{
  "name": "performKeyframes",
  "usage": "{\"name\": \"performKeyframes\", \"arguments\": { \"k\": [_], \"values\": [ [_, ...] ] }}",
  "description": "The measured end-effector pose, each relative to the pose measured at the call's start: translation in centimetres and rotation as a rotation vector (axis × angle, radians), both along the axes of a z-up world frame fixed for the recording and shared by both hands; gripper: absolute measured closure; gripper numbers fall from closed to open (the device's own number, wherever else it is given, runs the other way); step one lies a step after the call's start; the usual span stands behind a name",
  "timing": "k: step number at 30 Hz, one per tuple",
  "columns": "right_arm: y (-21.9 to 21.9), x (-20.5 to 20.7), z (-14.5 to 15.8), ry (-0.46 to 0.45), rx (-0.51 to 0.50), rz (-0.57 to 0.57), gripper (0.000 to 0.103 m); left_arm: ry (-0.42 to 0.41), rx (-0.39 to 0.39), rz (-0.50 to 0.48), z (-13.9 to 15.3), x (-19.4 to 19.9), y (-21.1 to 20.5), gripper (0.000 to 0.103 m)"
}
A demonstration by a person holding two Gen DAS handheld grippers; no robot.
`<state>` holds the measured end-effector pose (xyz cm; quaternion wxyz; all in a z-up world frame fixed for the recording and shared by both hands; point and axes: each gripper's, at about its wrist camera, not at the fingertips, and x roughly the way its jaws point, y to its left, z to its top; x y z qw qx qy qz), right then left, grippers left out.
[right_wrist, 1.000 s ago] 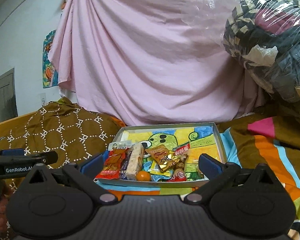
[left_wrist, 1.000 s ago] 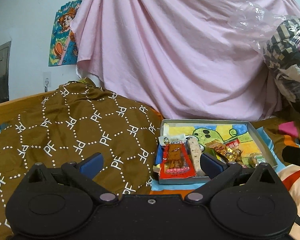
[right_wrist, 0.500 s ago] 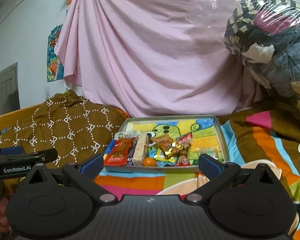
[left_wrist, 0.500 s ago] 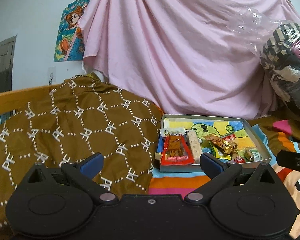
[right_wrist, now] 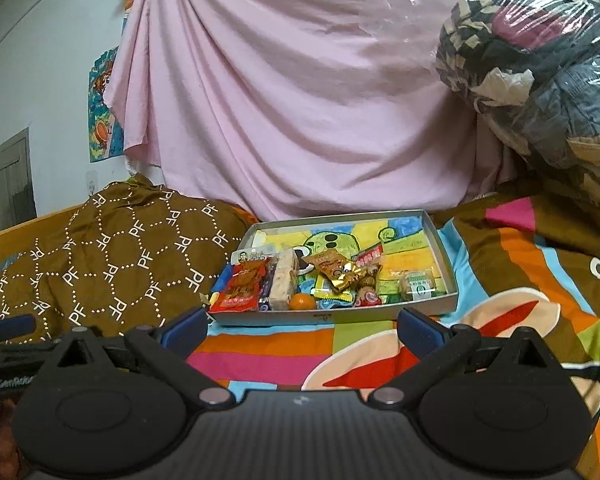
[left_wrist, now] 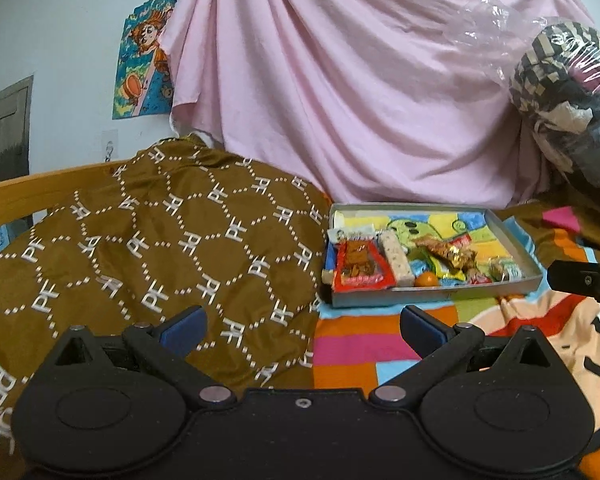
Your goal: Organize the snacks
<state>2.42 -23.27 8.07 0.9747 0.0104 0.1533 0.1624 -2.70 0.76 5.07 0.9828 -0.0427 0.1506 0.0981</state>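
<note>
Left hand-held gripper (left_wrist: 302, 326): released, 2 blue-padded fingers spread wide, nothing between them; it hangs over the seam where the brown patterned quilt (left_wrist: 160, 248) meets the striped bedspread (left_wrist: 364, 344). Right hand-held gripper (right_wrist: 300, 326): likewise released and empty, above the striped bedspread (right_wrist: 268, 354), short of the tray. The tip of the right tool shows at the right edge of the left wrist view; the left tool shows at the lower left of the right wrist view.

Beyond the fingers, the grey snack tray (right_wrist: 332, 316) sits on the bed, its left side up against the brown quilt (right_wrist: 112, 264). Same tray (left_wrist: 428, 298) in the left view. The snacks crowd the tray's near edge: red packet (right_wrist: 242, 286) at the near-left corner, pale nougat bar (right_wrist: 282, 284) just beside it, small orange fruit (right_wrist: 302, 302) touching the near wall, gold-wrapped snack (right_wrist: 336, 270) toward the middle, green-labelled packet (right_wrist: 418, 284) near the right wall. The far half of the tray shows its cartoon-printed floor.

Behind the bed: pink draped sheet (right_wrist: 300, 100); a plastic-wrapped bundle of clothes (right_wrist: 540, 72) at right; a cartoon poster (left_wrist: 144, 68) on the wall at left.
</note>
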Motion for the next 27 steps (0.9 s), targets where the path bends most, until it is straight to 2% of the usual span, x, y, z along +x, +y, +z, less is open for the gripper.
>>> {"name": "performKeyframes", "arguments": {
  "k": [15, 18, 27],
  "values": [
    [0.4, -2.7, -2.2, 0.004, -0.040, 0.060, 0.000, 0.006, 0.014, 0.014, -1.0, -1.3, -0.4, 0.001],
    [0.0, -2.5, -2.6, 0.025, -0.025, 0.040, 0.000, 0.004, 0.023, 0.034, -1.4, -1.6, -0.7, 0.001],
    [-0.5, -2.1, -3.9, 0.068, -0.013, -0.009, 0.000, 0.034, 0.001, 0.009, -2.3, -1.0, -0.6, 0.001]
  ]
}}
